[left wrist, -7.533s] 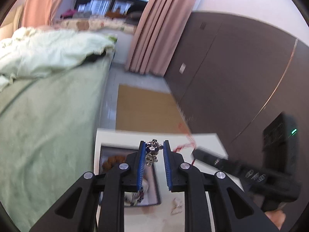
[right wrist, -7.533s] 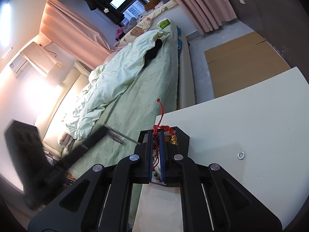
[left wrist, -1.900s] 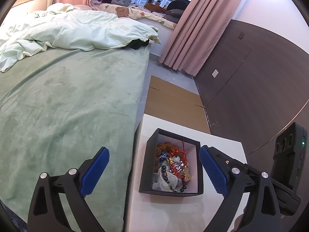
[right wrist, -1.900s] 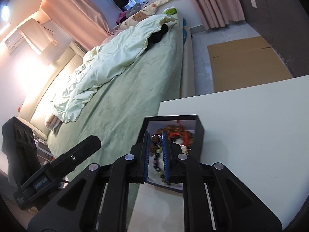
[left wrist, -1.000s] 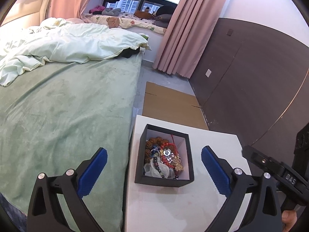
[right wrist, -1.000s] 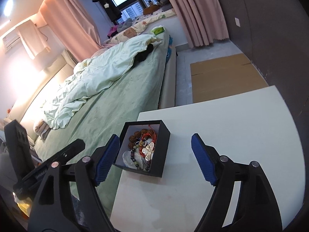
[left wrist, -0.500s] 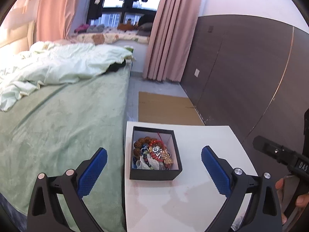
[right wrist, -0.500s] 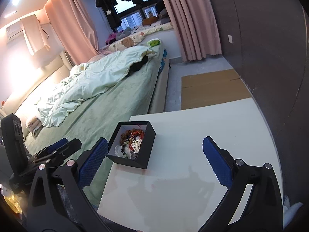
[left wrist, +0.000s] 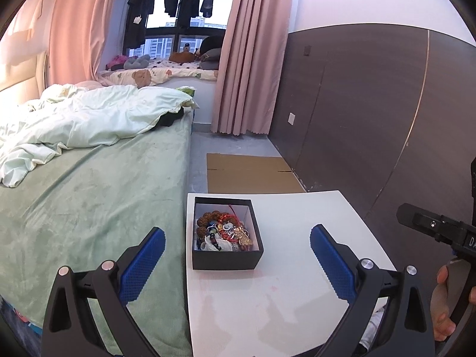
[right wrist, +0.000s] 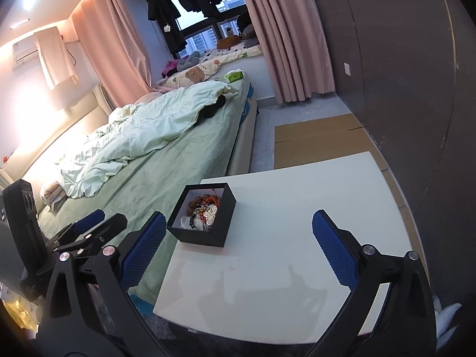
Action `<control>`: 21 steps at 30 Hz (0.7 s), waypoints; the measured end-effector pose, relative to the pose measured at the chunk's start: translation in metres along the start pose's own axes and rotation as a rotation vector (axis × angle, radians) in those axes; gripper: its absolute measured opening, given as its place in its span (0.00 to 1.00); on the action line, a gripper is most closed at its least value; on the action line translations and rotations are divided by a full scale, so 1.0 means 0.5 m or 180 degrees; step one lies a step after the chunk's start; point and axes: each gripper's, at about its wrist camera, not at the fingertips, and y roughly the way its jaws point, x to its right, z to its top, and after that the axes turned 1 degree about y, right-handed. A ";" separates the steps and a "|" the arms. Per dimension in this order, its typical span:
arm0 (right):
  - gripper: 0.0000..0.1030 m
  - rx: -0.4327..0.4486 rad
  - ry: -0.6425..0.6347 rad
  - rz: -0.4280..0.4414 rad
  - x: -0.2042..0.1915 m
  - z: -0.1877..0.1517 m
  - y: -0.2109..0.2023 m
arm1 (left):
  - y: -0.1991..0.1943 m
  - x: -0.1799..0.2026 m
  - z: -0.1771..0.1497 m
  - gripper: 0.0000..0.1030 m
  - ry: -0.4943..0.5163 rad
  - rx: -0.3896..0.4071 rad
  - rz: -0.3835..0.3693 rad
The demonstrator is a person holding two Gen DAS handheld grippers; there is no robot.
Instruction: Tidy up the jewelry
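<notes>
A black open box [left wrist: 227, 259] with a white inside stands near the left edge of a white table [left wrist: 285, 297]. In it lies a heap of jewelry [left wrist: 223, 231]: brown beads, red cord, dark beads, gold and silver pieces. My left gripper [left wrist: 238, 253] hangs back from the box, wide open, nothing between its blue pads. From the right wrist view the same box [right wrist: 201, 219] and jewelry [right wrist: 203, 208] sit at the table's [right wrist: 297, 238] left side. My right gripper [right wrist: 238, 247] is wide open and empty, set back from the box.
A bed with a green cover [left wrist: 89, 196] and a pale crumpled duvet [left wrist: 89, 116] runs along the table's left edge. Flat cardboard [left wrist: 253, 175] lies on the floor beyond the table. A dark panelled wall [left wrist: 372, 113] stands to the right. A hand [left wrist: 443, 303] shows at the lower right.
Both grippers have drawn back and up from the box, which looks smaller now. The right gripper's jaws spread a little wider. The box and jewelry stayed in place.
</notes>
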 end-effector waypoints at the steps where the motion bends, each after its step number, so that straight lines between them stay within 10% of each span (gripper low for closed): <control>1: 0.95 0.0005 0.0024 -0.0010 0.003 -0.002 -0.005 | -0.005 0.003 -0.001 0.92 0.0025 0.0017 0.0006; 21: 0.95 -0.0032 0.0168 -0.0055 0.036 -0.005 -0.023 | -0.005 0.020 -0.008 0.92 0.0094 0.0049 -0.0063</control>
